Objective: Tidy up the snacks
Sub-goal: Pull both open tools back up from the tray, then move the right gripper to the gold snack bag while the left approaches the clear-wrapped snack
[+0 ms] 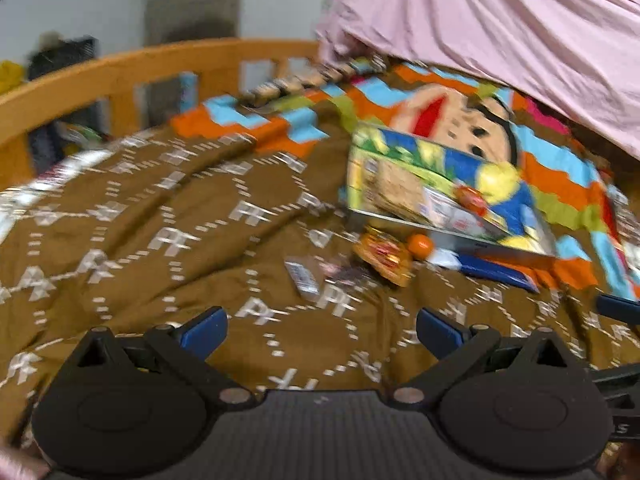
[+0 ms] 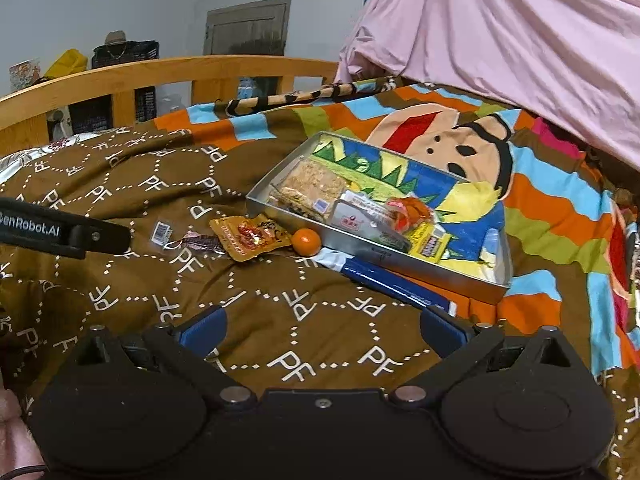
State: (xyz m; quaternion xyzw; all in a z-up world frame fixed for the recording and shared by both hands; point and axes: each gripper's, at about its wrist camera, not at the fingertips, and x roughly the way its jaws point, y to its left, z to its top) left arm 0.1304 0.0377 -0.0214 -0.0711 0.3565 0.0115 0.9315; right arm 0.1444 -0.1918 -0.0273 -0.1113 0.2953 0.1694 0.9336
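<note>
We see both grippers held over the brown quilt [image 2: 240,292] with nothing in them: the right gripper [image 2: 320,330] has its blue fingers [image 2: 204,330] spread wide, and the left gripper [image 1: 322,330] is spread just as wide, its view smeared by blur. Ahead of our right gripper, the metal tin tray [image 2: 400,258] sits tilted where the brown quilt meets the striped cartoon blanket [image 2: 560,216], toward the far right part of the bed. In the tray we count a clear-wrapped grain bar [image 2: 310,186] at its far left corner, a grey-and-white packet [image 2: 352,216] beside it, an orange-wrapped sweet [image 2: 412,208] in the middle, and a yellow packet [image 2: 430,246] against the near wall. Still loose on the quilt, just left of the tray's near wall: a small orange [image 2: 306,241] almost touching the tin, an orange sauce-type sachet [image 2: 250,238] beside it, a dark wrapper [image 2: 200,243], and a clear packet with a barcode [image 2: 162,233] farthest left. A blue flat box [image 2: 396,284] lies partly under the tray's near edge. The wooden bed rail [image 2: 180,70] runs along the far edge, with a pink sheet [image 2: 500,32] draped at the far right.
</note>
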